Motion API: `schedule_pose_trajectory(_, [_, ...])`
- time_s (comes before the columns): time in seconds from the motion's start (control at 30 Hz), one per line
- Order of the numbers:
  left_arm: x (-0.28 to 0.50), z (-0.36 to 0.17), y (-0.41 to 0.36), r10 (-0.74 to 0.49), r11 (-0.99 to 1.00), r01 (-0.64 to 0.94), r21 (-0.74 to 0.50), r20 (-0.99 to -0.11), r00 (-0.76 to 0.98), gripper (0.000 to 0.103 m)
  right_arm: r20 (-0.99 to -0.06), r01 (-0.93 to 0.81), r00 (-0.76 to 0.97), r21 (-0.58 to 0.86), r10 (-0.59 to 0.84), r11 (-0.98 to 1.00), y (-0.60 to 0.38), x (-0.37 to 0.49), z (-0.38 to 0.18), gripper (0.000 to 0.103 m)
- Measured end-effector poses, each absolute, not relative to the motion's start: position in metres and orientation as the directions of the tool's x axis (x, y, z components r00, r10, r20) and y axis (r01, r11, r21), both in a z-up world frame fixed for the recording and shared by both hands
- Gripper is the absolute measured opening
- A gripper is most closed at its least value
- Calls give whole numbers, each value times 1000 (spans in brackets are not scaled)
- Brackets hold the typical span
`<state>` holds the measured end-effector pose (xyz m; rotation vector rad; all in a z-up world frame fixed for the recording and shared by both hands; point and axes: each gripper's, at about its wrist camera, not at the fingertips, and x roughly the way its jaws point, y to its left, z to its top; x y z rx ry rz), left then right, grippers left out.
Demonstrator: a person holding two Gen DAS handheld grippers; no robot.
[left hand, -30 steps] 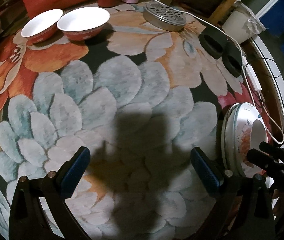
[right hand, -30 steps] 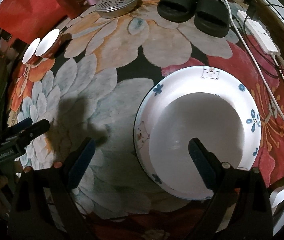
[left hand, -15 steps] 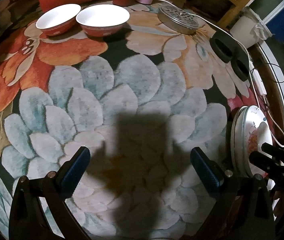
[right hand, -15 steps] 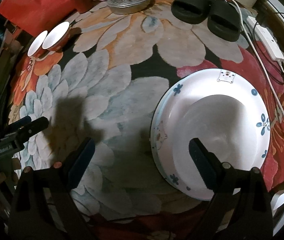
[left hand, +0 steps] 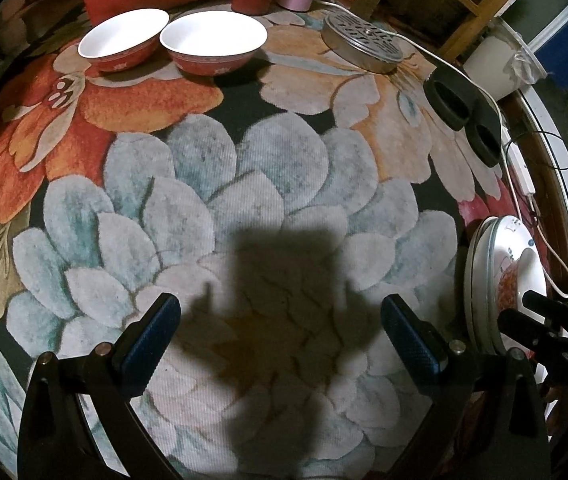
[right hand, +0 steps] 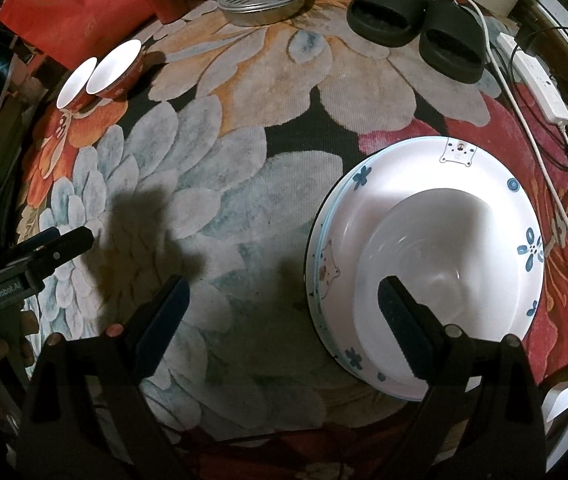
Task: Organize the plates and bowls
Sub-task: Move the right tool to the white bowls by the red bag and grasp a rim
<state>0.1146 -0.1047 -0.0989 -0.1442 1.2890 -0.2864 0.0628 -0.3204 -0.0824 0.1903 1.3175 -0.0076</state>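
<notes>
Now: both tongs wide open, empty. Left gripper [left hand: 280, 332] over bare rug [left hand: 244, 184], far bowls [left hand: 172, 40] side by side ahead. Right gripper [right hand: 284, 312] above the plates [right hand: 364, 184], one bowl [right hand: 436, 248] already nested there. Probably next: reach for the nearer red bowl, pinch its rim squarely, lift level, set gently into the nested one.

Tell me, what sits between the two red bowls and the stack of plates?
Only bare flowered rug lies between the red bowls and the stack of plates; nothing stands there. The right wrist view shows it best.
</notes>
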Motion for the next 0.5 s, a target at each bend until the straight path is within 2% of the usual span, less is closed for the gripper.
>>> schedule_pose_trajectory(0.33, [130, -104, -91, -289, 957, 104, -271, -920, 265, 101, -956, 84, 274, 131, 103, 988, -311, 80, -80, 97])
schedule_pose_trajectory(0.5, [151, -114, -72, -293, 955, 38, -295, -912, 286, 101, -951, 37, 280, 148, 132, 988, -293, 111, -82, 97])
